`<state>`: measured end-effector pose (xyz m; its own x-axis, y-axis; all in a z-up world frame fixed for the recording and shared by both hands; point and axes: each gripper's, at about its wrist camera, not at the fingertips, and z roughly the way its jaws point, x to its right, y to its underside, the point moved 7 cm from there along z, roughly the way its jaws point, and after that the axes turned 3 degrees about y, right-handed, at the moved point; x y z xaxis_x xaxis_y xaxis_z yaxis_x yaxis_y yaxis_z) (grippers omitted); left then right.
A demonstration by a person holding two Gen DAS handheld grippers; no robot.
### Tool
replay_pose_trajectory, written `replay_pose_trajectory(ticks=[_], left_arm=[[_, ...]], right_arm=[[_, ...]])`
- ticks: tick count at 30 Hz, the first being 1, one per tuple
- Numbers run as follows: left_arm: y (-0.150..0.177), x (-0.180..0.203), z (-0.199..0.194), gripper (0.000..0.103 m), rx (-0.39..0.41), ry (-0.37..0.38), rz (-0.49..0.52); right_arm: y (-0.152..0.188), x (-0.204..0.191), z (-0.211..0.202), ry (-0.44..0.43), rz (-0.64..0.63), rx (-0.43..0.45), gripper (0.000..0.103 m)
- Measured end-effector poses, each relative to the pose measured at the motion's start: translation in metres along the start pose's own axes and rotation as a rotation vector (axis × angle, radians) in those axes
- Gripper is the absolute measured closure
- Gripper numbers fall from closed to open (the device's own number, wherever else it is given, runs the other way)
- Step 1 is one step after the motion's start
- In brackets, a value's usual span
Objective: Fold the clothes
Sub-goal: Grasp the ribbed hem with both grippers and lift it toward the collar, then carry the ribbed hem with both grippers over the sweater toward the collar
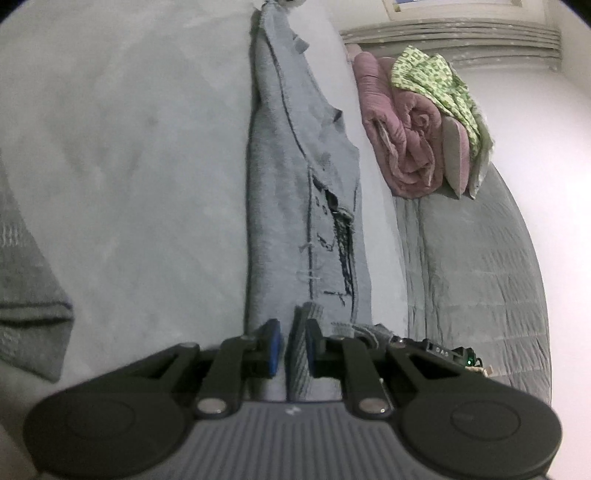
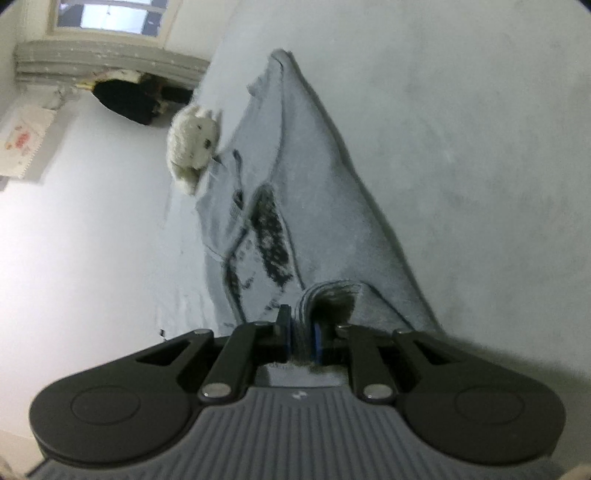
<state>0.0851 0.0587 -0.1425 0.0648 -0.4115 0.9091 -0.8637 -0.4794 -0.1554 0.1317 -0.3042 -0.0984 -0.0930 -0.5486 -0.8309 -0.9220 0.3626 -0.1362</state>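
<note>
In the left wrist view, the left tool [image 1: 291, 345] pinches a ribbed edge of the grey sweater [image 1: 291, 177] between its blue pads [image 1: 274, 347]. A small pale mark sits on the tool's ridged grey body, too small to read. Just right of the tool, a dark device [image 1: 439, 350] shows what may be pale letters, too blurred to make out, with a green light at its end. From the pinch the sweater runs away as a long narrow strip, stretched above the pale grey bed [image 1: 129, 147]. A dark printed patch [image 1: 341, 236] marks its front; no words can be read in it. Another grey knit piece [image 1: 26, 295] lies at the left edge. Farther right, a rolled pink blanket [image 1: 402, 147] lies on a quilted grey cover [image 1: 480, 277], with a green patterned cloth [image 1: 436, 77] draped on top.

In the right wrist view, the right tool [image 2: 303, 336] is closed on a ribbed cuff or hem of the same sweater, which spreads away from it to a far point. Beside the sweater's left edge lies a white plush toy [image 2: 194, 147]. Beyond it are a dark bundle [image 2: 129, 99] and a window [image 2: 110, 16].
</note>
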Motion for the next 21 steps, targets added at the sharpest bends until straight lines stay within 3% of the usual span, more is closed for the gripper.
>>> replay_pose_trajectory(ticks=[7,9,11,15,17,21], left_arm=[[-0.004,0.013,-0.002,0.079,0.042,0.046,0.020],[-0.004,0.018,-0.006,0.071,0.074,0.032,0.056],[-0.003,0.022,-0.009,0.059,0.096,0.006,0.093],[-0.002,0.027,-0.008,0.058,0.108,-0.036,0.149],[0.000,0.027,-0.005,0.059,0.102,-0.050,0.167],[0.007,0.026,-0.002,0.060,0.086,-0.074,0.207]], right_arm=[[-0.002,0.004,-0.019,-0.108,0.036,0.089,0.083],[-0.002,0.006,-0.024,-0.126,0.041,0.110,0.079],[-0.003,0.005,-0.029,-0.135,0.040,0.133,0.062],[-0.011,-0.002,-0.038,-0.199,0.049,0.192,0.057],[-0.014,-0.005,-0.042,-0.178,0.023,0.228,0.057],[-0.010,-0.013,-0.034,-0.058,-0.107,0.245,0.057]])
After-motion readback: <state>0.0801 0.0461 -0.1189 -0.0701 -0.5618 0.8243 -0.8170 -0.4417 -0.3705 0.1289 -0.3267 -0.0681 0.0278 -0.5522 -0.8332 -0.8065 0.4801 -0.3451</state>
